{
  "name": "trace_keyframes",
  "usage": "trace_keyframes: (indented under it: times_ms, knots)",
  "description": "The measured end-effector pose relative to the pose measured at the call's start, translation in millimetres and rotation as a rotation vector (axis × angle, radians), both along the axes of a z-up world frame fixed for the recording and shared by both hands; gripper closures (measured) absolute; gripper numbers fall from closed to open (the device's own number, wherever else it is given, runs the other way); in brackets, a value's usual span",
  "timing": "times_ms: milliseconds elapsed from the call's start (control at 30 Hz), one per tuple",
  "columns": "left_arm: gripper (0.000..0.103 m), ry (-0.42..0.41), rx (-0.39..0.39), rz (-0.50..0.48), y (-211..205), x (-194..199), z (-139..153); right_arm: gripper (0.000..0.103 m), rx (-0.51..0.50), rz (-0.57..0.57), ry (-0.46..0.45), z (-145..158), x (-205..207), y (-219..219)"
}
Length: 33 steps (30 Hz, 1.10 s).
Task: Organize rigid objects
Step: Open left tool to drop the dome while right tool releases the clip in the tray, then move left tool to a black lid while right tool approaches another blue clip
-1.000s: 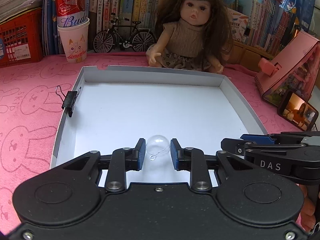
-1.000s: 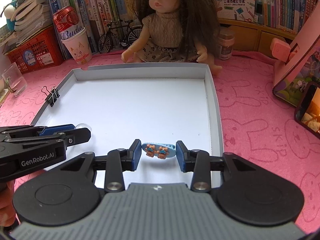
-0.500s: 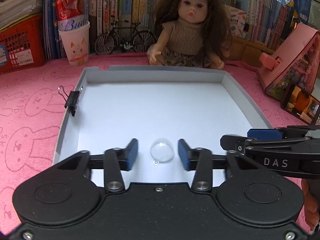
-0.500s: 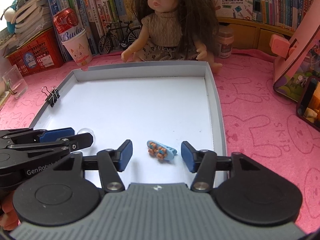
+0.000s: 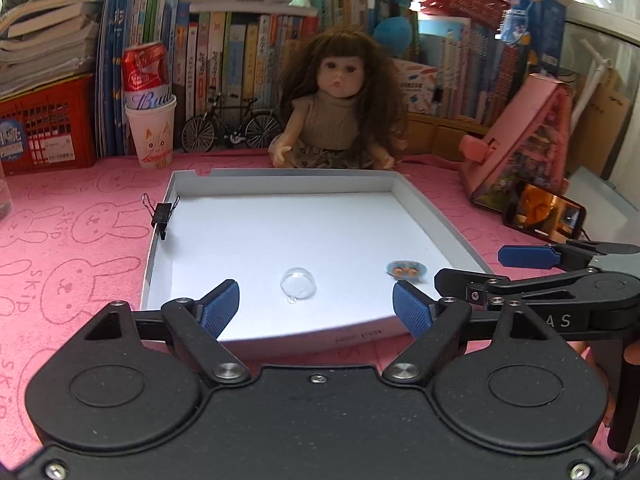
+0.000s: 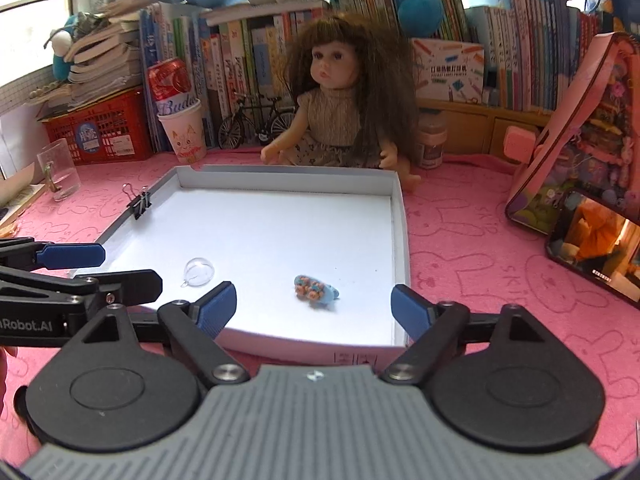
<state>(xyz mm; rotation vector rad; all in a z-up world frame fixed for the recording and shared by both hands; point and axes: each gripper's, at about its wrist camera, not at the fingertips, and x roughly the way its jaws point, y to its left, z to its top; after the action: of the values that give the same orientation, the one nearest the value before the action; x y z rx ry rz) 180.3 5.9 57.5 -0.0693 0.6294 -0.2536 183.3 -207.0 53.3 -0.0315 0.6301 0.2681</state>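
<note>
My left gripper [image 5: 316,306] jaws opening, empty; right gripper [image 6: 314,306] likewise; clear glass dome [image 5: 298,283] and blue bear-decorated hair clip [image 6: 316,289] lie in white cardboard tray [image 6: 401,240], frame centre; nothing obvious left.

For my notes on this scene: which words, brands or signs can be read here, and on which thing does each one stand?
"Bud": red can in the paper cup.
"Robot.AI": left hand-held gripper.
"AS": right hand-held gripper.
"SKIP": pink bunny cloth.
Book spines and the white tray's front print: too small to read.

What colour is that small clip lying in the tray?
Light blue hair clip with small orange figures; clearest in the right wrist view.
</note>
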Motion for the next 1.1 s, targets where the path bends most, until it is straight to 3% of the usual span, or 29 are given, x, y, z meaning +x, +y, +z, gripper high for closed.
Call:
trace_keyframes:
  times_ms: [200,633,1100]
  knots:
    - [0.016,-0.020,-0.024,-0.021,6.2,-35.0,2.9,0.001,-0.005,0.006,-0.087,4.6,-33.9,-2.7]
    - [0.013,-0.095,-0.021,0.017,20.0,-85.9,-9.6,0.000,0.015,-0.002,-0.134,-9.2,-81.6,-11.3]
    - [0.010,-0.133,0.083,0.038,35.8,-128.2,-25.3,0.000,-0.056,-0.124,-0.242,-34.4,-126.9,-21.7]
